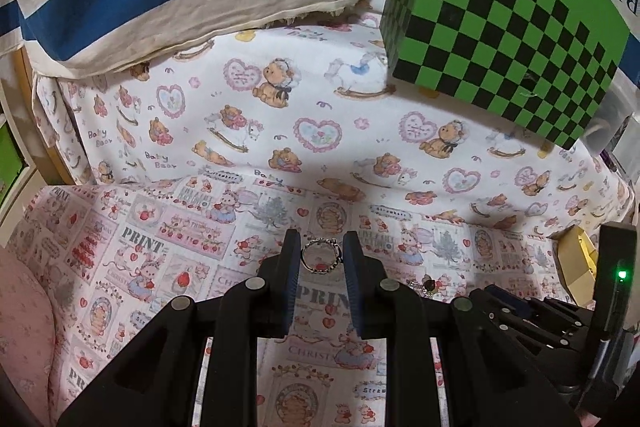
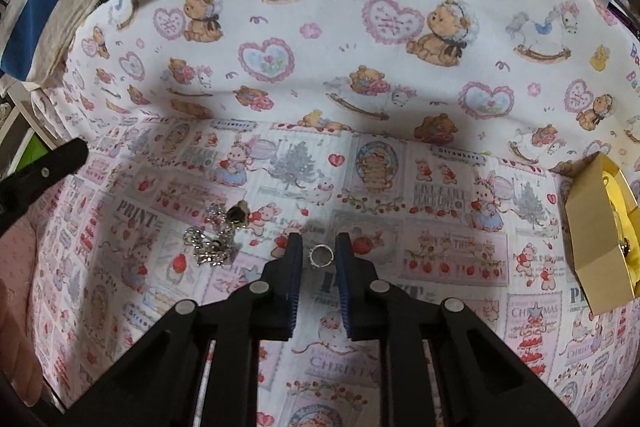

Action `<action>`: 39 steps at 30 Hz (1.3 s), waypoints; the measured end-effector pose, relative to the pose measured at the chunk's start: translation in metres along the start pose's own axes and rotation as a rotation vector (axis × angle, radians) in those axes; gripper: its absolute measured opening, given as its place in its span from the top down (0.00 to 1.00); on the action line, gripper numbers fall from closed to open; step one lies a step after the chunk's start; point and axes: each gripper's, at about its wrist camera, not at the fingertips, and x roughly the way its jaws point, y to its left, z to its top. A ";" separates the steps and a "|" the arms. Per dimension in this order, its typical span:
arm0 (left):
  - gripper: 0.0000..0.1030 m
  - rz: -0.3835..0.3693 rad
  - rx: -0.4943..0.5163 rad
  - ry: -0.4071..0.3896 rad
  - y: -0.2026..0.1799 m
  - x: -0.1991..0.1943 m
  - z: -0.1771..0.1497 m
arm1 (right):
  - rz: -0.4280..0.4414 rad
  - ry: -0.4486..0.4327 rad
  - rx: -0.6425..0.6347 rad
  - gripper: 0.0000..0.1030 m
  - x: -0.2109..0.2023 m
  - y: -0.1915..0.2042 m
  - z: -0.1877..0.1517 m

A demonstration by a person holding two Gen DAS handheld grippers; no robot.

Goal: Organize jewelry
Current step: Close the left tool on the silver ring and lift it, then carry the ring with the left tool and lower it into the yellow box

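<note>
Patterned cloth on table (image 2: 440,187): left tongs (image 1: 322,251) clamping a ring (image 1: 320,257); right tongs (image 2: 318,251) narrowed around small ring (image 2: 321,254), contact unclear; jewelry heap (image 2: 212,243) unsorted, gold box (image 2: 600,235) waiting at right edge.

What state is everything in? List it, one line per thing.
Left gripper: shut on the ornate ring.
Right gripper: open, astride the plain ring, small gaps either side.
Gold box: open.
Loose jewelry: heaped on the cloth.
</note>
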 end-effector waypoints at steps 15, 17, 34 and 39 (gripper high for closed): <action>0.80 -0.121 0.010 0.020 -0.018 -0.014 -0.005 | 0.046 -0.049 -0.023 0.88 -0.037 -0.021 -0.027; 0.80 -0.106 0.029 0.000 -0.025 -0.019 -0.007 | 0.045 -0.049 -0.040 0.88 -0.043 -0.023 -0.036; 0.80 -0.119 0.158 0.020 -0.067 -0.013 -0.031 | 0.168 -0.224 0.047 0.88 -0.102 -0.080 -0.052; 0.80 -0.093 0.187 0.010 -0.078 -0.017 -0.037 | 0.178 -0.263 0.096 0.88 -0.114 -0.102 -0.050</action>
